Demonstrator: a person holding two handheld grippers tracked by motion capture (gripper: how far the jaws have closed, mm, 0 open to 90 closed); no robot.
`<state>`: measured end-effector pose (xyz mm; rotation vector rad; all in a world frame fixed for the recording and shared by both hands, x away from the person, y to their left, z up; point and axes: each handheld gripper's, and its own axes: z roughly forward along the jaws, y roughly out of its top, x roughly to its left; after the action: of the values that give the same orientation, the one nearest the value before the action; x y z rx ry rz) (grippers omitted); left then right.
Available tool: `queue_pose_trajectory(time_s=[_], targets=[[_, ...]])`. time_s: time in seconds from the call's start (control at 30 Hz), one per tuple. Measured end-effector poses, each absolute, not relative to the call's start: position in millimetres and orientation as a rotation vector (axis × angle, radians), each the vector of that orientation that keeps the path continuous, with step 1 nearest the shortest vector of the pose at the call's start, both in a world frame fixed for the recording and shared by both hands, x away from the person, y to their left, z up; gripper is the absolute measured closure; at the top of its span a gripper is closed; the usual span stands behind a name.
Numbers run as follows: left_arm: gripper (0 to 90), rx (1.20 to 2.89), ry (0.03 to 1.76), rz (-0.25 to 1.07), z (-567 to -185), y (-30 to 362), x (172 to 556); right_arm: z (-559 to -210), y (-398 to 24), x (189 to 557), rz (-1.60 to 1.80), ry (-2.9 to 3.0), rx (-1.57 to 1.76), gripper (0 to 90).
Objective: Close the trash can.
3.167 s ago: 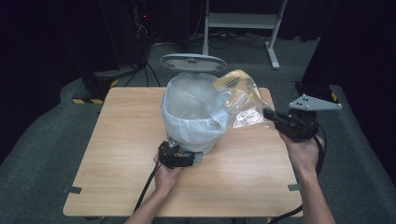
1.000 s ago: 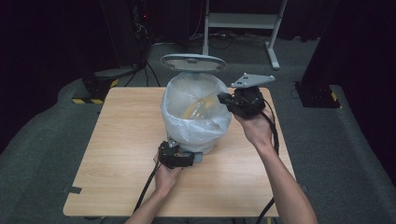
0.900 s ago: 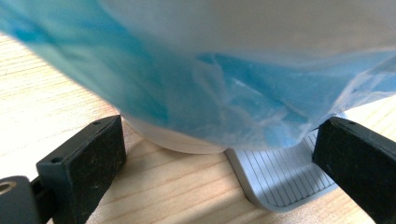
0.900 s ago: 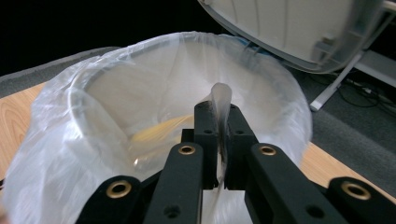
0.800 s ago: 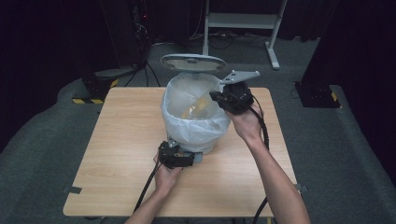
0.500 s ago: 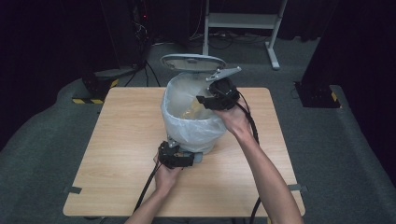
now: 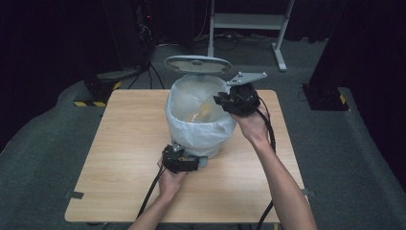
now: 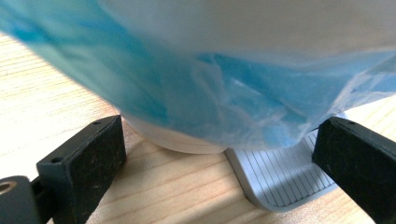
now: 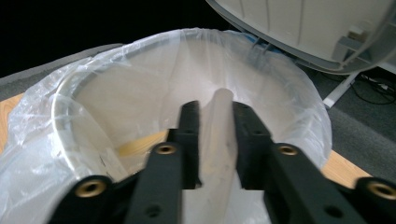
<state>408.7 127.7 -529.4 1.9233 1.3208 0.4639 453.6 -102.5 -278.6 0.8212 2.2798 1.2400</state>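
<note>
Now at the lined bin

Meanwhile the right tool [image 7: 225, 99], jaws slightly apart, hovers over the round white bin lined with a clear plastic bag [image 7: 198, 120] on the wooden tabletop [image 7: 119, 139]; the left tool [image 7: 184, 163], jaws wide apart, sits at the bin's grey ribbed pedal [image 8: 285, 172]

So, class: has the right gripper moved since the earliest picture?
Yes. The right gripper has moved left from the table's right edge to the bin's rim.
</note>
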Motion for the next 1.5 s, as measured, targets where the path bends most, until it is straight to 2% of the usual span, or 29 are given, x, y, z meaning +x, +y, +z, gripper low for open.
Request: queue_pose_trajectory(time_s=[0.07, 0.1, 0.4, 0.43, 0.5, 0.53, 0.6, 0.67, 0.73, 0.87, 1.0, 1.43, 1.5], targets=[[2.8, 1.925, 1.320, 0.467, -529.3, 127.8, 408.7, -279.0, -103.2, 453.6, 1.228, 2.284, 0.818, 89.3], [2.8, 1.926, 1.320, 0.465, -529.3, 127.8, 408.7, -279.6, -102.6, 454.2, 1.217, 2.288, 0.816, 89.9], [2.8, 1.920, 1.321, 0.465, -529.5, 127.5, 408.7, -298.3, -70.9, 475.9, 1.067, 2.373, 0.811, 90.0], [2.8, 1.993, 1.293, 0.468, -527.5, 131.7, 408.7, -299.9, -69.2, 477.9, 1.063, 2.380, 0.817, 90.0], [2.8, 1.994, 1.292, 0.468, -527.4, 131.8, 408.7, -303.5, -66.1, 482.2, 1.048, 2.399, 0.822, 90.0], [2.8, 1.907, 1.325, 0.487, -529.6, 127.3, 409.0, -304.5, -65.4, 482.9, 1.041, 2.403, 0.822, 89.9], [2.8, 2.014, 1.282, 0.461, -527.0, 132.6, 408.6, -305.2, -65.3, 483.2, 1.042, 2.403, 0.820, 89.8], [2.8, 1.983, 1.297, 0.473, -527.7, 131.1, 408.6, -305.0, -65.7, 482.5, 1.046, 2.402, 0.811, 89.0], [2.8, 1.998, 1.290, 0.470, -527.3, 131.8, 408.6, -304.9, -66.1, 481.7, 1.050, 2.406, 0.805, 85.1], [2.8, 1.996, 1.291, 0.471, -527.3, 131.8, 408.6, -300.3, -72.8, 478.6, 1.113, 2.365, 0.835, 62.7], [2.8, 1.999, 1.290, 0.473, -527.2, 131.8, 408.4, -293.1, -83.6, 472.2, 1.169, 2.324, 0.842, 52.1], [3.0, 1.995, 1.294, 0.466, -527.3, 132.0, 408.4, -284.1, -115.8, 449.6, 1.329, 2.183, 0.880, 46.1], [3.0, 1.945, 1.312, 0.478, -528.6, 129.7, 408.8, -285.7, -119.9, 445.9, 1.341, 2.169, 0.887, 45.4]])
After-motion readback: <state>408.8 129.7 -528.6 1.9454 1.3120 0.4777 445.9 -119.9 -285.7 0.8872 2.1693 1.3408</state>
